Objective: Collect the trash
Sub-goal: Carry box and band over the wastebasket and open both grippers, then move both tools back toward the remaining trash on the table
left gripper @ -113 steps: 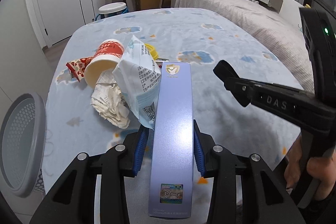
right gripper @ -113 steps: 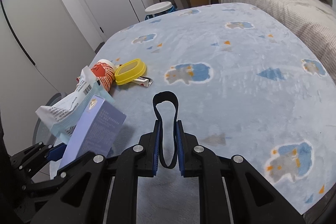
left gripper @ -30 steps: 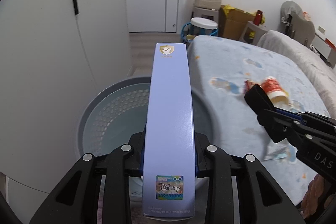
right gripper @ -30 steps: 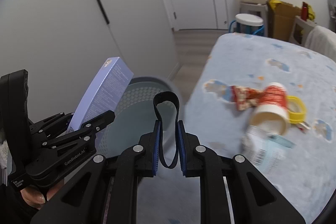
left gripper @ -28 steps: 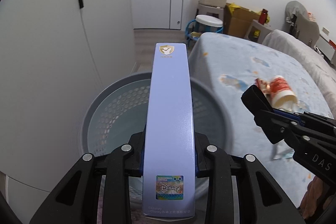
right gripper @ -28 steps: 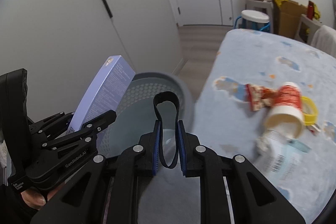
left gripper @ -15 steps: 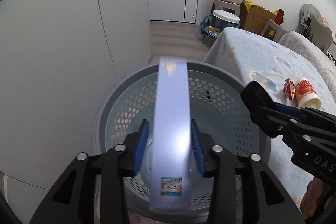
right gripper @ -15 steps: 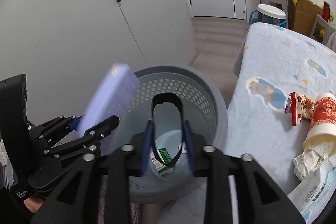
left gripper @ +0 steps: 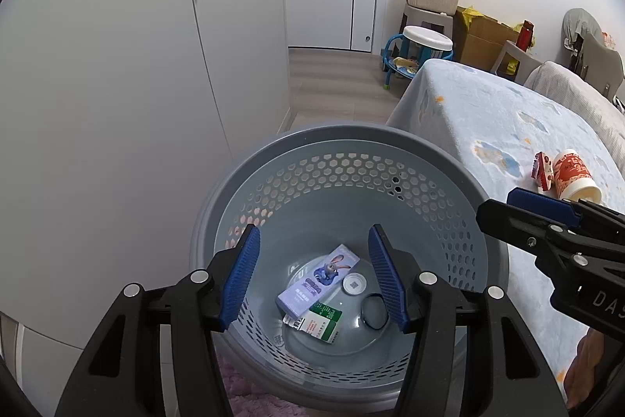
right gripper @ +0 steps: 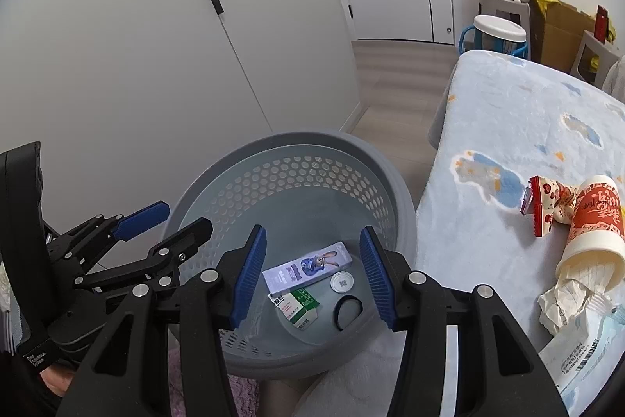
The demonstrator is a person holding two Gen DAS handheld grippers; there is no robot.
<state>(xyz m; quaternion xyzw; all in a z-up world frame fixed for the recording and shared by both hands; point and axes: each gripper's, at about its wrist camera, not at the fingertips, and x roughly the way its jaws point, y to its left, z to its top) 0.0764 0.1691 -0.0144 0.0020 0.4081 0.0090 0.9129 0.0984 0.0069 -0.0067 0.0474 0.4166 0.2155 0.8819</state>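
Below both empty tongs, left opening and right parted, the box and band are seen in the basket.

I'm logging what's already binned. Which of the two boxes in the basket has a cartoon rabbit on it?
The long lilac box, lying flat on the basket floor; the green and white box beside it is shorter and shows only print.

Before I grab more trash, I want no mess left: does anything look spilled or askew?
Yes. On the bed, the red paper cup lies tipped on its side, crumpled paper spilling from its mouth beside a red wrapper. Nothing has missed the basket.
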